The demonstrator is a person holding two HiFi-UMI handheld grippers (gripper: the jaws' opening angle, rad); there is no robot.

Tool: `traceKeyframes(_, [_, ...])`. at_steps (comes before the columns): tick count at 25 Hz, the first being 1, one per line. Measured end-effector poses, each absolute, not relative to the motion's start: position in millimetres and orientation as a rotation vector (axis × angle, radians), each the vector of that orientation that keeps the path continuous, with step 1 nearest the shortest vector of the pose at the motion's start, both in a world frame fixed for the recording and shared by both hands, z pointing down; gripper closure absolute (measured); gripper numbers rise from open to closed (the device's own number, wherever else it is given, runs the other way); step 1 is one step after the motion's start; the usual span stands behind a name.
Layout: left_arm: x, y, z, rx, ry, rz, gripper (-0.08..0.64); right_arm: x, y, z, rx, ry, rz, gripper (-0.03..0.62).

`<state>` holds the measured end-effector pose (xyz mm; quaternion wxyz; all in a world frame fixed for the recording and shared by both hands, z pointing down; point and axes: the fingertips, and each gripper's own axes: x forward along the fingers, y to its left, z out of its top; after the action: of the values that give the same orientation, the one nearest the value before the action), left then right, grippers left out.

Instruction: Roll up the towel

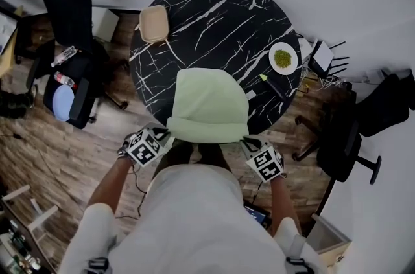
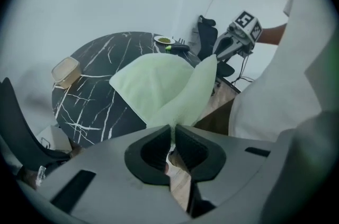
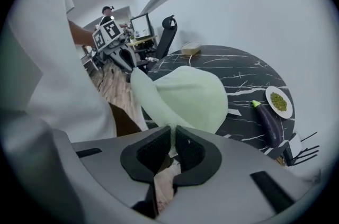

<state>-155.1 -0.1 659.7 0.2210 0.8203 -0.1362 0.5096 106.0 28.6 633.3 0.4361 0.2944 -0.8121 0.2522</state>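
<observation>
Pinching the towel [image 1: 207, 104] at both near corners, my two grippers sit at the lower middle of the head view, just off the near rim of the round black marble table [image 1: 214, 7]. The left gripper [image 2: 173, 135] has its jaws nearly together on a thin fold of the pale green cloth, which rises out of the pads towards the upper middle of its view. The right gripper [image 3: 172, 138] is closed to the same narrow gap on the other corner, with the fabric squeezed between its dark pads. From each gripper view I can see the other one across the frame, holding the far end of the same edge.

The towel's near edge is lifted clear of the tabletop and stretched between the two grips, while its far part lies flat on the marble near the centre of the frame. That raised edge looks thick in the head view, possibly doubled over, but I cannot be sure.

On the table, a white plate [image 1: 283, 58] with something green stands at the right, and an eggplant [image 3: 267, 122] lies just beside it. A beige container [image 1: 154, 24] sits at the upper left rim.
</observation>
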Motion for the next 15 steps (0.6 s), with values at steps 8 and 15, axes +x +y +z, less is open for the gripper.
traceKeyframes(8, [-146, -97, 691, 2.144, -0.565, 1.403, 0.535, 117, -55, 673, 0.834, -1.901, 0.666, 0.571])
traceKeyframes(15, [-146, -133, 719, 2.035, -0.761, 1.371, 0.508, 124, -89, 714, 0.920, -1.775, 0.667, 0.555])
